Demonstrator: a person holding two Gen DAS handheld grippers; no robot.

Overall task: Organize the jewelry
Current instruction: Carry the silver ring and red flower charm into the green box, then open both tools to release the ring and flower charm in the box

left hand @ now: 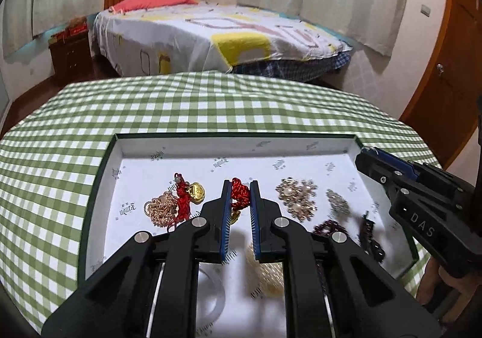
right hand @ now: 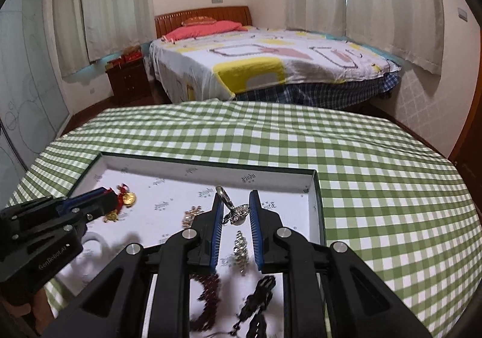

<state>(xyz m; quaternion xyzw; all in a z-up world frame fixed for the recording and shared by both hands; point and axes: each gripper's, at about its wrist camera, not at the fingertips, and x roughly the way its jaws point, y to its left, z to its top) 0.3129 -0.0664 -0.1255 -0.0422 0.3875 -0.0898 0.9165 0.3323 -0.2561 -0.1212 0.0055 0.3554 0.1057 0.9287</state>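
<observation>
Red knotted cord charm (left hand: 240, 194) pinched between left gripper (left hand: 240, 196) fingers, above white tray (left hand: 301, 146). Silver rhinestone keyring charm (right hand: 238, 213) clamped in right gripper (right hand: 236, 207) over same tray. Tray sits on green checked tablecloth (left hand: 211, 103).

Tablecloth (left hand: 211, 103) – green/white check; tray (left hand: 141, 154) white inside, w/ grey print.

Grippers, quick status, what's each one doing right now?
Left gripper: closed on the red knotted cord charm.
Right gripper: closed on the silver rhinestone keychain, over the tray.
</observation>
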